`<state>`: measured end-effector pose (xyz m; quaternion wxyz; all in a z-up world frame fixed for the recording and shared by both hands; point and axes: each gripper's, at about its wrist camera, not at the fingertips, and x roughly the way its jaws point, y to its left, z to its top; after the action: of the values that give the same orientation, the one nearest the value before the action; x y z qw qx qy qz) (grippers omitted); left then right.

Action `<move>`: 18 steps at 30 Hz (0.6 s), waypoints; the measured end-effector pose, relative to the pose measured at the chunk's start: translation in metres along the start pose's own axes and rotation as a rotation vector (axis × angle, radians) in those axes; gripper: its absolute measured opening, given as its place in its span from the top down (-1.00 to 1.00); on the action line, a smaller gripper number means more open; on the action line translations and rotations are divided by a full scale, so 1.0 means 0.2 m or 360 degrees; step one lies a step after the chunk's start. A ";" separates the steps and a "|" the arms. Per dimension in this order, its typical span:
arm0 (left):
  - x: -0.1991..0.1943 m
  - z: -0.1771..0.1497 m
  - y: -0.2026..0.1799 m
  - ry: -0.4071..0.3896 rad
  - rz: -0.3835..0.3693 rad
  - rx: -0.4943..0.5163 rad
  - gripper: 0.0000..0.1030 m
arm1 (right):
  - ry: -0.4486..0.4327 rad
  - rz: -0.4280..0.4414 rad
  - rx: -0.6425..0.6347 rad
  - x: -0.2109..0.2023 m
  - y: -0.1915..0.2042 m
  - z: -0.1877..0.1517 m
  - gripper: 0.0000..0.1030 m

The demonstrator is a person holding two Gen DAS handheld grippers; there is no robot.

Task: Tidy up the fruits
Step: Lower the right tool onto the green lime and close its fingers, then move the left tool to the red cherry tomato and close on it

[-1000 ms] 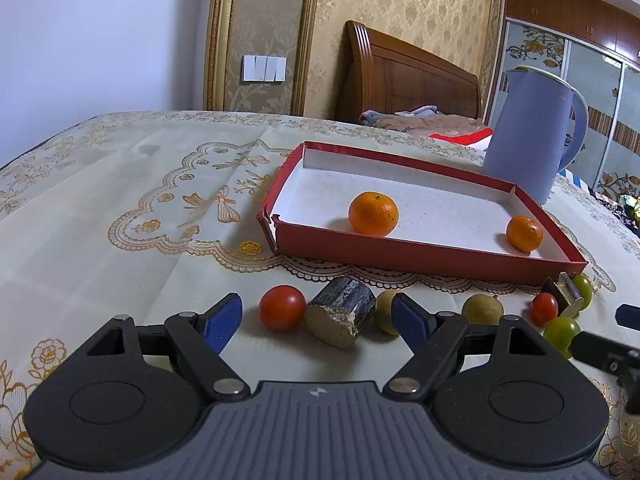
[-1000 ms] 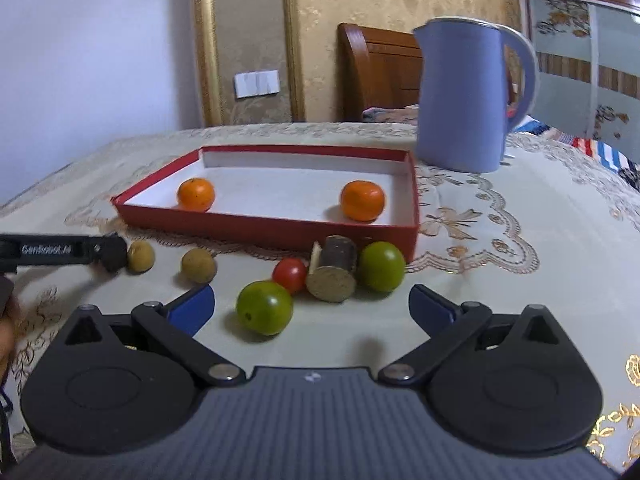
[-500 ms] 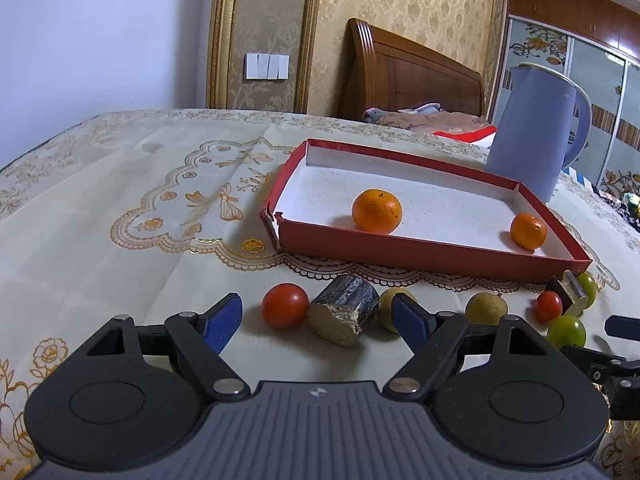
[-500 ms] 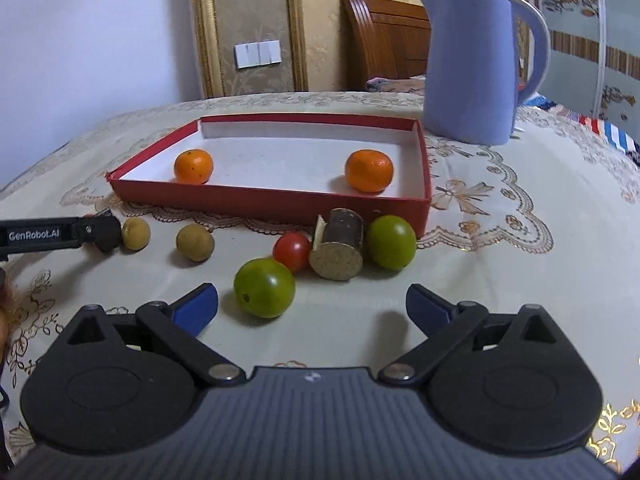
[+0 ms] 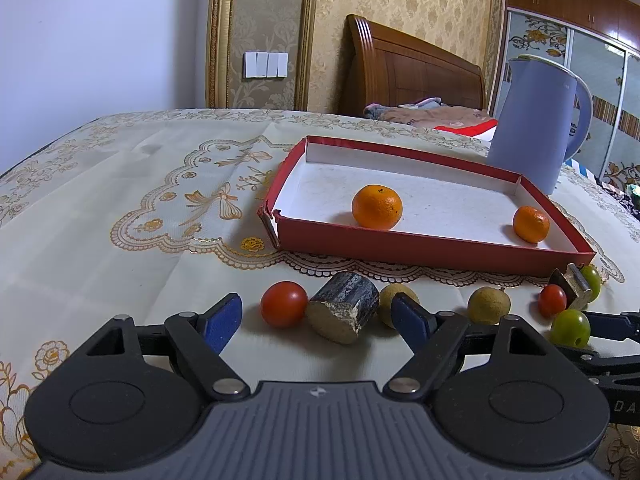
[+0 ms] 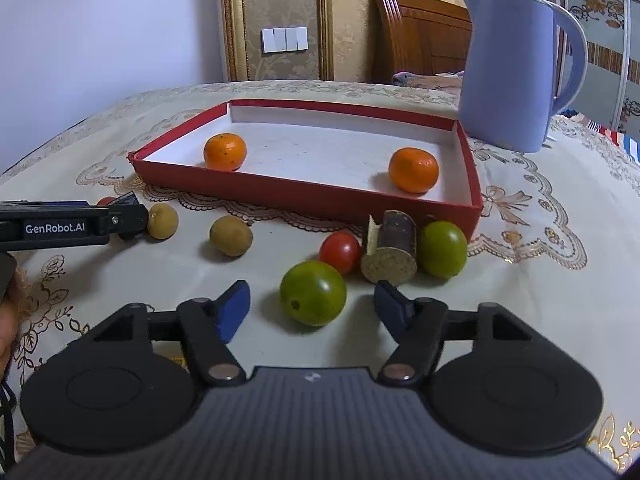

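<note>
Two oranges (image 6: 224, 151) lie in your red box (image 6: 304, 194); fruit at its 6 o'clock waits. Right gripper (image 6: 313, 309), jaws apart, flanks a green fruit (image 6: 313, 298); left gripper (image 5: 316, 320) gapes empty.

A table covered by a cream, gold-embroidered cloth (image 6: 560, 280) is carrying a shallow red cardboard tray (image 6: 304, 196). Behind the tray's right corner a lavender plastic jug (image 6: 516, 72) is standing. In front of the tray are lying two red tomatoes (image 6: 340, 252), two green fruits (image 6: 313, 298), two brownish-yellow round fruits (image 6: 231, 235) and two dark-barked log pieces (image 6: 390, 254).

two oranges (image 6: 224, 151) in box (image 6: 304, 193), kettle (image 6: 516, 68) behind
</note>
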<state>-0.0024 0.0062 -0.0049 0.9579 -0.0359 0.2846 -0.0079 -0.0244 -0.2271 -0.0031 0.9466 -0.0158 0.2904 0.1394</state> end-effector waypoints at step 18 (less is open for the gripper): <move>-0.08 -0.03 0.16 -0.0013 -0.0038 -0.0142 -0.64 | -0.0028 0.0006 0.0010 -0.02 -0.01 0.00 0.38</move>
<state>-0.0189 0.0385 -0.0030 0.9563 -0.0821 0.2804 -0.0063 -0.0270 -0.2307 -0.0014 0.9489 -0.0111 0.2824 0.1404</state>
